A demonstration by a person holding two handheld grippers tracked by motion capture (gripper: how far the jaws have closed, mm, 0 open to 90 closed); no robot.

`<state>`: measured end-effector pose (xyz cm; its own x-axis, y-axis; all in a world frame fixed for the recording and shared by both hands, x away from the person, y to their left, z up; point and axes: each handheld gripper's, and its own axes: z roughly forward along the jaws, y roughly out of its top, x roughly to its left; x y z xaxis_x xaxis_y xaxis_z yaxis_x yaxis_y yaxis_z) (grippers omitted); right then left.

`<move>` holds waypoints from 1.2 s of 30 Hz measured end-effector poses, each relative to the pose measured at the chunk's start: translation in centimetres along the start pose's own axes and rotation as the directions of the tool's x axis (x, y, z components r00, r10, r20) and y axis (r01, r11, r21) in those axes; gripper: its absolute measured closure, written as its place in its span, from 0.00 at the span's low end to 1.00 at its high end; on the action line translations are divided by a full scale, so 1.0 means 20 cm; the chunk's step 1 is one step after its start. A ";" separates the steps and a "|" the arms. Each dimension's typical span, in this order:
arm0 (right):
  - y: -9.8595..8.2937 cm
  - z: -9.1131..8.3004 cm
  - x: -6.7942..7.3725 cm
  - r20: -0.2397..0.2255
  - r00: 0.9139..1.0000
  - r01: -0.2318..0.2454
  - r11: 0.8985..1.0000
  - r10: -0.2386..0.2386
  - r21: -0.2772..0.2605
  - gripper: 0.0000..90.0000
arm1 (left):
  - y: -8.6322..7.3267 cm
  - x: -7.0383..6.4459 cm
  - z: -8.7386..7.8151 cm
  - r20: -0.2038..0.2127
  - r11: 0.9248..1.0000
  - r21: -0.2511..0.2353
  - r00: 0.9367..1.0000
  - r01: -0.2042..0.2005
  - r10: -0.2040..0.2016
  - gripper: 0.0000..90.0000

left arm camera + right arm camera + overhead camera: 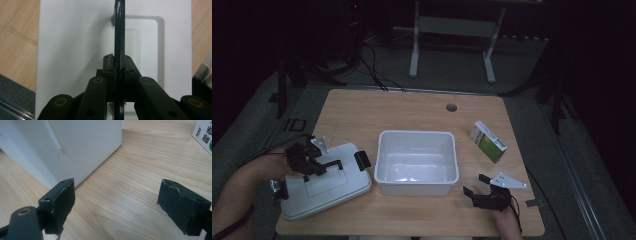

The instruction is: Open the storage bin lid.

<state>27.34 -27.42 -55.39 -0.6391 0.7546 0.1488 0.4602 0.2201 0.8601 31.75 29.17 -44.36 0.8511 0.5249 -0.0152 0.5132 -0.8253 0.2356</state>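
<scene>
A white lid (328, 189) with a thin black handle (335, 163) lies flat on the table's front left. My left gripper (317, 167) hovers over it, shut on that handle. In the left gripper view the handle (119, 35) runs straight up between the pressed-together jaws of the left gripper (119, 65), over the lid (75, 50). A white open bin (417, 162) stands empty at the middle. My right gripper (476, 184) rests low at the front right, open, nothing between its fingers. The right gripper (117, 197) faces the bin's corner (82, 145), a short gap away.
A green and white carton (488, 141) lies right of the bin, its edge (203, 132) at the top right of the right gripper view. Black latches (362, 159) sit on the lid's ends. The wooden table (412, 110) has a cable hole (451, 107) at the back.
</scene>
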 end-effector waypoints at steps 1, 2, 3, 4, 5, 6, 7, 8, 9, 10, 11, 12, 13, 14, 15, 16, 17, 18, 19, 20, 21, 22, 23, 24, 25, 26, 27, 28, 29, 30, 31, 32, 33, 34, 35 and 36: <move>0.00 0.00 0.00 0.000 1.000 0.004 1.000 -0.004 0.000 0.16 | 0.00 0.00 0.01 0.000 1.000 0.000 1.000 0.004 -0.004 0.93; 0.00 0.00 0.00 0.000 1.000 0.003 1.000 -0.003 -0.001 0.16 | 0.00 0.01 0.02 0.000 1.000 0.004 1.000 0.008 -0.008 0.93; 0.00 0.00 0.00 0.000 1.000 0.002 1.000 -0.002 -0.001 0.16 | 0.00 0.01 0.04 0.003 1.000 -0.001 1.000 0.008 -0.008 0.93; 0.00 0.00 0.00 0.001 1.000 0.003 1.000 -0.003 0.000 0.16 | 0.00 0.01 0.05 0.003 1.000 0.008 1.000 0.005 -0.005 0.93; 0.00 0.00 0.00 0.001 1.000 0.003 1.000 -0.003 0.000 0.16 | 0.00 0.01 0.05 0.003 1.000 0.008 1.000 0.005 -0.005 0.93; 0.00 0.00 0.00 0.001 1.000 0.004 1.000 -0.004 0.000 0.16 | 0.01 0.00 0.06 0.001 1.000 0.008 1.000 -0.005 0.005 0.93; 0.00 0.00 0.00 0.001 1.000 0.006 1.000 -0.006 0.001 0.16 | 0.01 0.01 0.07 0.003 1.000 0.001 1.000 0.000 0.000 0.93; 0.00 0.00 0.00 0.002 1.000 0.005 1.000 -0.005 0.001 0.16 | 0.01 0.01 0.07 0.005 1.000 -0.005 1.000 -0.001 0.001 0.93; 0.00 0.00 0.00 0.001 1.000 0.005 1.000 -0.005 0.000 0.16 | 0.01 0.01 0.08 0.000 1.000 -0.012 1.000 0.003 -0.003 0.93; 0.00 0.00 0.00 0.001 1.000 0.006 1.000 -0.006 -0.001 0.16 | 0.01 0.01 0.08 0.001 1.000 -0.018 1.000 0.003 -0.003 0.93; 0.00 0.00 0.00 0.001 1.000 0.006 1.000 -0.006 -0.001 0.16 | 0.01 0.01 0.08 0.001 1.000 -0.018 1.000 0.003 -0.003 0.93; 0.00 0.00 0.00 0.001 1.000 0.007 1.000 -0.007 0.001 0.16 | 0.01 0.01 0.08 0.001 1.000 -0.018 1.000 0.003 -0.003 0.93; 0.00 0.00 0.00 0.001 1.000 0.007 1.000 -0.007 0.001 0.16 | 0.02 0.02 0.10 0.004 0.999 -0.031 1.000 0.009 -0.009 0.93; 0.00 0.00 0.00 0.000 1.000 0.007 1.000 -0.007 0.001 0.16 | 0.02 0.02 0.10 0.001 0.999 -0.034 1.000 0.004 -0.004 0.93; 0.00 0.00 0.00 0.000 1.000 0.007 1.000 -0.007 0.001 0.16 | 0.02 0.02 0.10 -0.001 0.999 -0.042 1.000 0.013 -0.013 0.93; 0.00 0.00 0.00 0.000 1.000 0.006 1.000 -0.006 0.002 0.16 | 0.02 0.03 0.11 -0.005 0.999 -0.039 1.000 0.016 -0.016 0.93; 0.00 0.00 0.00 0.000 1.000 0.006 1.000 -0.006 0.002 0.16 | 0.02 0.03 0.11 -0.013 0.999 -0.043 1.000 0.009 -0.010 0.93; 0.00 0.00 0.00 0.000 1.000 0.006 1.000 -0.006 0.002 0.16 | 0.02 0.04 0.11 -0.011 0.998 -0.053 1.000 0.029 -0.029 0.93; 0.00 0.00 0.00 0.000 1.000 0.005 1.000 -0.005 0.001 0.16 | 0.02 0.04 0.11 -0.012 0.998 -0.052 1.000 0.027 -0.028 0.93; 0.00 0.00 0.00 0.000 1.000 0.006 1.000 -0.006 0.001 0.16 | 0.02 0.05 0.12 -0.015 0.998 -0.055 1.000 0.025 -0.026 0.93; 0.00 0.00 0.00 0.000 1.000 0.006 1.000 -0.006 0.001 0.16 | 0.03 0.05 0.12 -0.012 0.998 -0.055 0.999 0.034 -0.035 0.93; 0.00 0.00 0.00 0.001 1.000 0.006 1.000 -0.006 0.003 0.16 | 0.03 0.05 0.13 -0.017 0.998 -0.053 1.000 0.025 -0.026 0.93; 0.00 0.00 0.00 0.001 1.000 0.008 1.000 -0.008 0.003 0.16 | 0.04 0.06 0.13 -0.017 0.999 -0.049 1.000 0.023 -0.024 0.93; 0.00 0.00 0.00 0.001 1.000 0.008 1.000 -0.008 0.003 0.16 | 0.04 0.06 0.14 -0.019 0.999 -0.048 1.000 0.023 -0.024 0.93; 0.00 0.00 0.00 0.000 1.000 0.008 1.000 -0.008 0.004 0.16 | 0.05 0.06 0.14 -0.022 0.999 -0.045 1.000 0.020 -0.021 0.93; 0.00 0.00 0.00 0.001 1.000 0.008 1.000 -0.008 0.004 0.16 | 0.06 0.07 0.14 -0.024 0.999 -0.041 0.999 0.023 -0.024 0.93; 0.00 0.00 0.00 0.000 1.000 0.008 1.000 -0.008 0.003 0.16 | 0.06 0.07 0.15 -0.025 0.999 -0.040 0.999 0.019 -0.020 0.93; 0.00 0.00 0.00 0.000 1.000 0.007 1.000 -0.007 0.004 0.16 | 0.07 0.07 0.15 -0.024 0.999 -0.045 0.999 0.026 -0.027 0.93; 0.00 0.00 0.00 0.000 1.000 0.004 1.000 -0.004 0.003 0.16 | 0.07 0.08 0.15 -0.023 0.999 -0.045 0.999 0.023 -0.024 0.93; 0.00 0.00 0.00 -0.001 1.000 0.004 1.000 -0.004 0.004 0.16 | 0.08 0.08 0.15 -0.021 0.999 -0.046 0.999 0.026 -0.027 0.93; 0.00 0.00 0.00 -0.001 1.000 0.003 1.000 -0.003 0.003 0.16 | 0.08 0.08 0.16 -0.020 0.999 -0.045 0.999 0.030 -0.031 0.93; 0.00 0.00 0.00 -0.002 1.000 0.003 1.000 -0.003 0.002 0.16 | 0.09 0.09 0.16 -0.019 0.999 -0.040 0.999 0.027 -0.028 0.93; 0.00 0.00 0.00 -0.002 1.000 0.005 1.000 -0.005 0.003 0.16 | 0.09 0.09 0.17 -0.021 0.999 -0.035 0.999 0.026 -0.027 0.93; 0.00 0.00 0.00 -0.002 1.000 0.005 1.000 -0.005 0.003 0.16 | 0.10 0.09 0.17 -0.017 0.999 -0.029 0.999 0.026 -0.027 0.93; 0.00 0.00 0.00 -0.002 1.000 0.006 1.000 -0.006 0.003 0.16 | 0.10 0.09 0.18 -0.014 0.999 -0.025 0.999 0.036 -0.037 0.93; 0.00 0.00 0.00 -0.001 1.000 0.006 1.000 -0.006 0.004 0.16 | 0.11 0.09 0.18 -0.015 0.999 -0.017 0.999 0.033 -0.034 0.92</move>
<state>27.32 -27.45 -55.40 -0.6424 0.7527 0.1443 0.4586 0.2268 0.8592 34.86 27.65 -47.41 0.8316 0.5554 -0.0082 0.5392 -0.8036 0.2518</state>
